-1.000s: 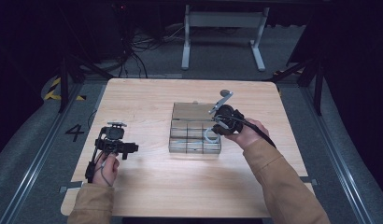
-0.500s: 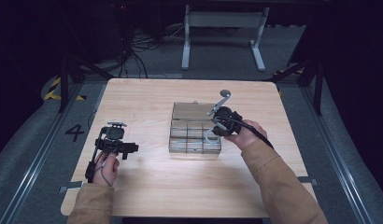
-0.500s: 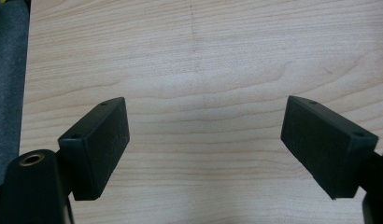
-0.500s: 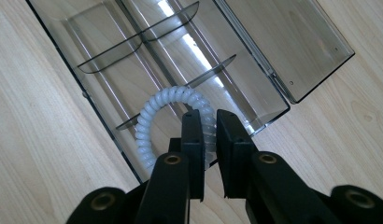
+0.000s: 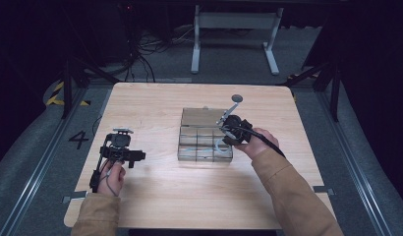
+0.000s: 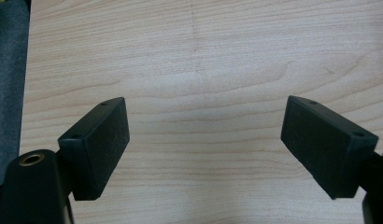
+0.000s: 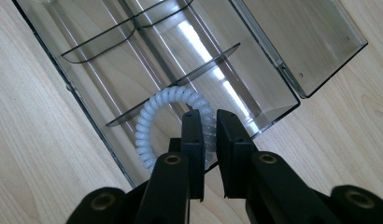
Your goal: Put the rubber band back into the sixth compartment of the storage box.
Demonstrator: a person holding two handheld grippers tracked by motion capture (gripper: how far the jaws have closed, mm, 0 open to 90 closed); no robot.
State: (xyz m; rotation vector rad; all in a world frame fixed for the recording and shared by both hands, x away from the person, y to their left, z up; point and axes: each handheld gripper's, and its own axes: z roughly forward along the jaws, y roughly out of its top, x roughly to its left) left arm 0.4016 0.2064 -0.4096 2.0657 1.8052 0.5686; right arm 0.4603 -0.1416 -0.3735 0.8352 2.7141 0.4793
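From the high view, the clear divided box (image 5: 205, 140) sat roughly in the middle of the wooden surface (image 5: 155, 196), lid flipped open toward 12 o'clock. The right gripper (image 5: 224, 141) hung over the box's edge at about 3 o'clock, with the pale spiral hair tie (image 5: 217, 145) just under its tip. The left gripper (image 5: 122, 143) was way off at 9 o'clock from the box, well apart from it, sitting over bare wood.

Left gripper view: the left gripper (image 6: 206, 140) had its jaws spread wide, totally released, with only wood grain between the pads (image 6: 98, 140). A strip of grey floor (image 6: 7, 74) showed at 9 o'clock.

Right gripper view: the right gripper (image 7: 208, 140) had its jaws nearly together, clenched on the white spiral hair tie (image 7: 150, 121), pinching the coil's side at around 4 o'clock on the ring. The rest of the loop curled out toward 10 o'clock, lying in the end compartment of the clear divided box (image 7: 87, 56), right beside a curved divider. The open lid (image 7: 315, 42) lay flat at 2 o'clock.
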